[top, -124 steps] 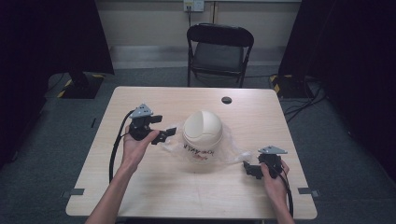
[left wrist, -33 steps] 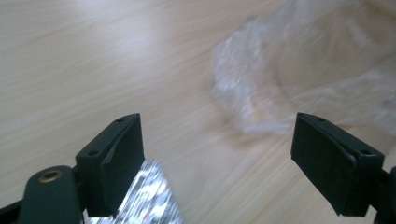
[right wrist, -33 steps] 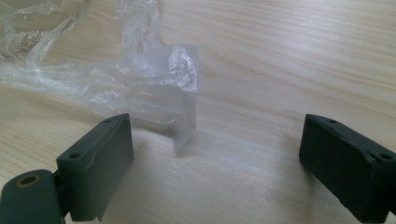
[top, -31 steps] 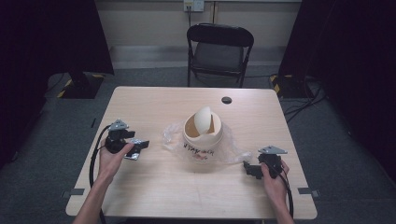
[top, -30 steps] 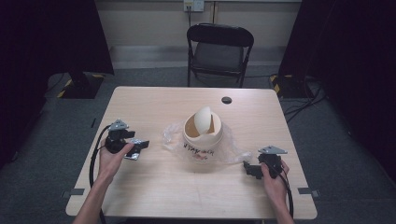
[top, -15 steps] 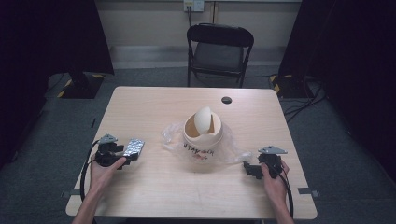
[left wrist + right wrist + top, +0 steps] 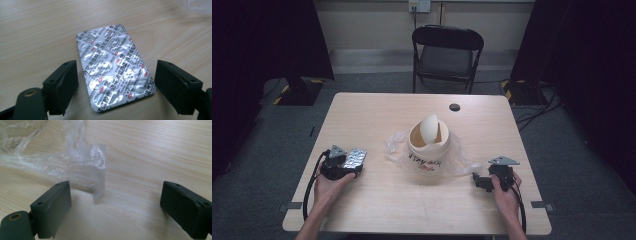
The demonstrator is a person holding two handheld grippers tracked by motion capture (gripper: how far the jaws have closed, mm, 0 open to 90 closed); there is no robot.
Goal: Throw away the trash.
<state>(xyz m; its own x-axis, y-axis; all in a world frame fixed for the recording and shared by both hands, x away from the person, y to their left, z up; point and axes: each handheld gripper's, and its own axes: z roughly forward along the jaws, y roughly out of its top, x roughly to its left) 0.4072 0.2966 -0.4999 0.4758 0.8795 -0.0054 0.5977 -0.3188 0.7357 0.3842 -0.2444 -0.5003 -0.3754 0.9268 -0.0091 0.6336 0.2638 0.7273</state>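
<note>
We see a silver pill sheet (image 7: 113,67) lying flat on the tabletop (image 7: 377,115), near the left edge and well away from the little cream bin (image 7: 428,147) in the middle. Our left hand-held gripper (image 7: 116,87) has the sheet between its two black jaws. The jaws have just been closing a bit, yet there is a gap on each side, so they are spread and not pinching the sheet. We think the step now is putting the sheet down and letting go. To do it well, we should keep the jaws apart, then lift straight up, so the sheet does not slide or get dragged along. The bin has a swing lid tipped open and sits on a crinkly clear plastic bag (image 7: 75,167). Our right hand-held gripper (image 7: 115,207) rests by the edge of that bag, jaws spread wide, holding nothing.
</note>
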